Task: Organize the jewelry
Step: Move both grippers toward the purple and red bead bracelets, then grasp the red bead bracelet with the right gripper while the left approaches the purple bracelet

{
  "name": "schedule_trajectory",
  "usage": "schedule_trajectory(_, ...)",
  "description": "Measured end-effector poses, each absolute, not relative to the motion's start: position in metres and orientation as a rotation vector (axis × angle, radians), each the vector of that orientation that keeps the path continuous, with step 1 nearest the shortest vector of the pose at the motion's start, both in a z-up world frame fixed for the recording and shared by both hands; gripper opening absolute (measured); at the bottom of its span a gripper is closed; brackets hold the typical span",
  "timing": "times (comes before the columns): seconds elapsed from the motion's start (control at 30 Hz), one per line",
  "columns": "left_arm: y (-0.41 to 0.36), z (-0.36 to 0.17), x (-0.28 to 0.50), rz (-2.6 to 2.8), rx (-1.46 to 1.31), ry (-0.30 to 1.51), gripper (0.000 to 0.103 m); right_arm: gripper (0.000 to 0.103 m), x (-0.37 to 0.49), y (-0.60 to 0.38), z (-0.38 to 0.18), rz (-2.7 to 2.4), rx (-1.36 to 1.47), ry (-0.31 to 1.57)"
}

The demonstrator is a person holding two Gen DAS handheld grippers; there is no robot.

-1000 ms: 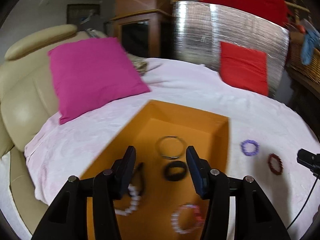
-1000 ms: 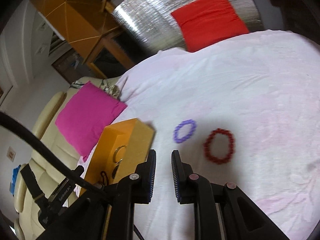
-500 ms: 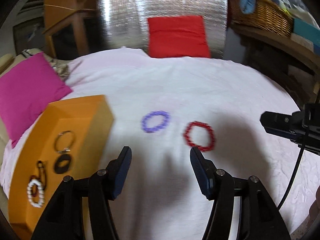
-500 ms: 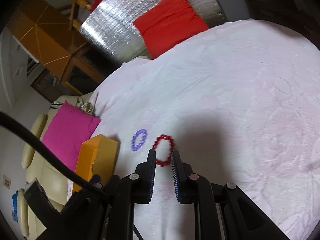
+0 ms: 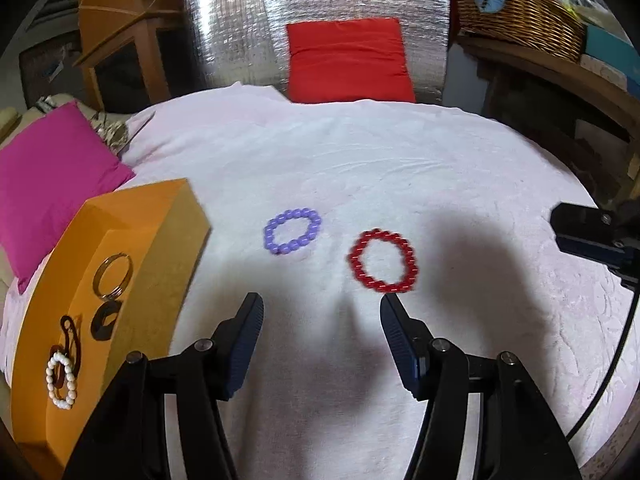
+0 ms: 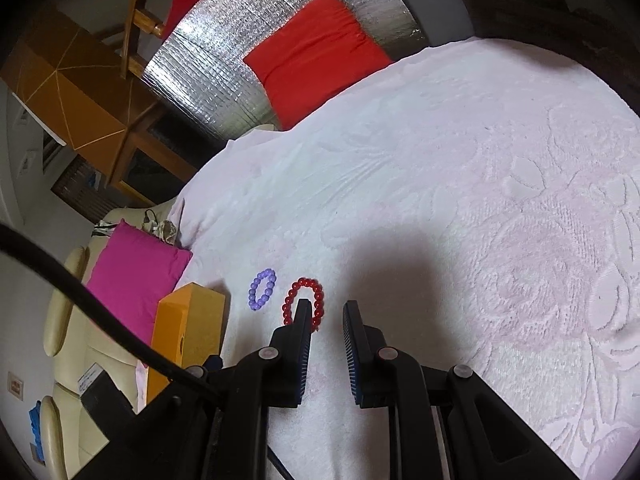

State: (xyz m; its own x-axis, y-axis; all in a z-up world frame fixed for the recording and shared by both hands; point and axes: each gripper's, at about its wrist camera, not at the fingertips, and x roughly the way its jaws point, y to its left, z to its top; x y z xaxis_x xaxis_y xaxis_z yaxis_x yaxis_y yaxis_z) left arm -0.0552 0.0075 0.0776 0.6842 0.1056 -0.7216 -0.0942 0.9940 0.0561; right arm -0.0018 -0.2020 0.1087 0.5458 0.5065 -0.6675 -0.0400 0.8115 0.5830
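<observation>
A purple bead bracelet point(image 5: 292, 231) and a red bead bracelet point(image 5: 383, 260) lie on the white cloth. My left gripper point(image 5: 320, 312) is open and empty, just short of both. An orange box point(image 5: 72, 320) at the left holds a metal ring point(image 5: 113, 271), a black band point(image 5: 105, 320) and a white bead bracelet point(image 5: 61, 380). My right gripper point(image 6: 325, 312) is narrowly open and empty, held high; its left finger point(image 6: 300, 320) overlaps the red bracelet point(image 6: 308, 292). The purple bracelet point(image 6: 263, 289) and the box point(image 6: 188, 332) show to its left.
A magenta cushion point(image 5: 44, 184) lies left of the box. A red cushion point(image 5: 348, 60) leans on a silver foil panel point(image 5: 240, 28) at the back. A wicker basket point(image 5: 516, 20) stands at the back right. The cloth's edge curves at the right.
My left gripper swung right from over the box to face the two bracelets on the cloth. My right gripper rose and pulled back, and its jaws opened a little.
</observation>
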Motion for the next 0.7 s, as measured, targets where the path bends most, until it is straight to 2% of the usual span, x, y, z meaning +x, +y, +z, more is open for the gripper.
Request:
schedule_trajectory(0.3, 0.039, 0.078, -0.063, 0.161, -0.024, 0.822, 0.062, 0.018, -0.005, -0.190, 0.108, 0.335, 0.531, 0.953)
schedule_trajectory(0.7, 0.071, 0.081, -0.069, 0.187, -0.025, 0.827, 0.062, 0.018, 0.006, -0.152, 0.078, 0.358, 0.517, 1.052)
